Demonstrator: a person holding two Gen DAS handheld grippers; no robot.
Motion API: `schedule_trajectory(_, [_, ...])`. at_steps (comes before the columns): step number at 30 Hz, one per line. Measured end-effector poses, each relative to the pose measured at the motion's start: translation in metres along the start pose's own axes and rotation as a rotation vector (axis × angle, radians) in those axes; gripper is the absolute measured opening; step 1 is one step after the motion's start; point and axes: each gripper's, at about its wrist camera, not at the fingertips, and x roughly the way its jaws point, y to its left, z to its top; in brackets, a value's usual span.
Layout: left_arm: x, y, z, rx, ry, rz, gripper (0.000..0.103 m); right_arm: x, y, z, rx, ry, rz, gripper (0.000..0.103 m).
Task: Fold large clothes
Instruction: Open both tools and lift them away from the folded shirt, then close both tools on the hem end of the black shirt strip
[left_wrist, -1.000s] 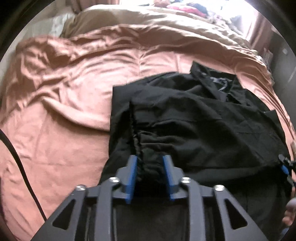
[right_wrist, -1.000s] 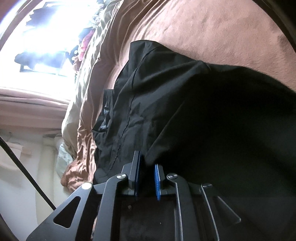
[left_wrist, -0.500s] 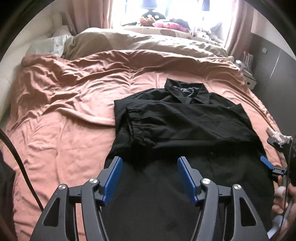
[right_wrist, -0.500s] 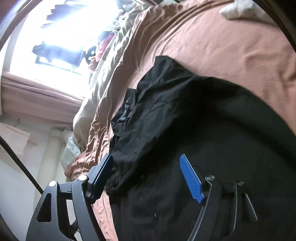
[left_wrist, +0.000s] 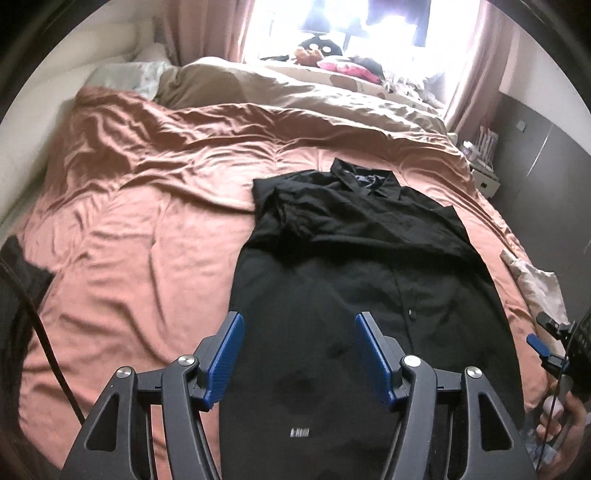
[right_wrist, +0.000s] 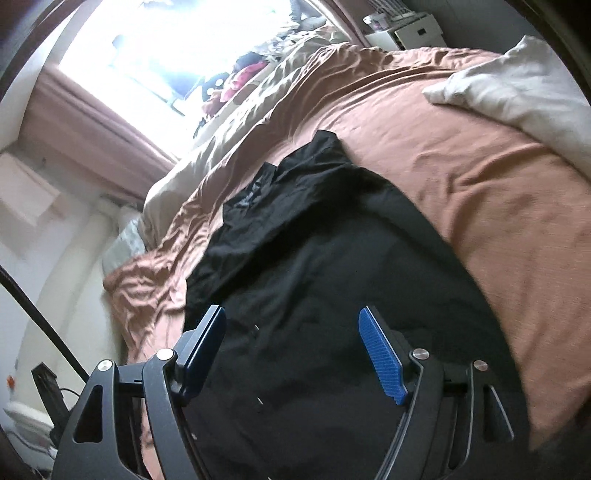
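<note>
Bed under a bright window, black shirt spread near its right edge.
Left tongs and right tongs both gape wide above the cloth, holding nothing.

Black shirt, salmon-pink bedspread, beige duvet, blue gripper pads

Black tongs, blue ribbed pads, silver screws.

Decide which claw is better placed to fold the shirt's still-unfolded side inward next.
Probably the right claw: it hovers open beside the black shirt's flat right edge, while the left claw is over the side already folded in.
</note>
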Motion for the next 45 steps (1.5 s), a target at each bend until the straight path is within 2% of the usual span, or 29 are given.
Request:
schedule_trajectory(6, [-0.027,0.023,-0.043,-0.048,-0.008,-0.006,0.064,-0.047,-0.011,-0.013,-0.075,-0.003,-0.070,0.073])
schedule_trajectory(17, [-0.044,0.046,-0.113,-0.091,0.018,-0.049,0.064,-0.112,-0.044,-0.036,-0.081,0.011,-0.092,0.073])
schedule_trajectory(23, [-0.035,0.063,-0.145,-0.138,0.051,-0.064,0.063,-0.128,-0.068,-0.048,-0.101,0.044,-0.116,0.073])
schedule_trajectory(27, [-0.023,0.078,-0.161,-0.189,0.081,-0.083,0.055,-0.123,-0.087,-0.058,-0.097,0.078,-0.136,0.073])
schedule_trajectory(31, [-0.005,0.087,-0.173,-0.218,0.130,-0.125,0.048,-0.107,-0.102,-0.069,-0.066,0.118,-0.102,0.072])
schedule_trajectory(34, [0.006,0.093,-0.174,-0.262,0.147,-0.192,0.041,-0.095,-0.107,-0.073,-0.048,0.137,-0.026,0.061])
schedule_trajectory(39, [0.027,0.091,-0.171,-0.282,0.182,-0.254,0.036,-0.078,-0.118,-0.067,-0.005,0.137,0.028,0.059])
schedule_trajectory(40, [0.029,0.091,-0.171,-0.289,0.184,-0.261,0.036,-0.076,-0.119,-0.066,0.002,0.135,0.042,0.058])
schedule_trajectory(41, [0.033,0.092,-0.171,-0.296,0.187,-0.269,0.036,-0.074,-0.121,-0.064,0.011,0.134,0.058,0.047])
schedule_trajectory(42, [0.035,0.093,-0.171,-0.303,0.189,-0.277,0.035,-0.071,-0.123,-0.063,0.023,0.138,0.073,0.043])
schedule_trajectory(45, [0.037,0.099,-0.172,-0.351,0.191,-0.316,0.033,-0.061,-0.132,-0.069,0.079,0.148,0.115,0.042])
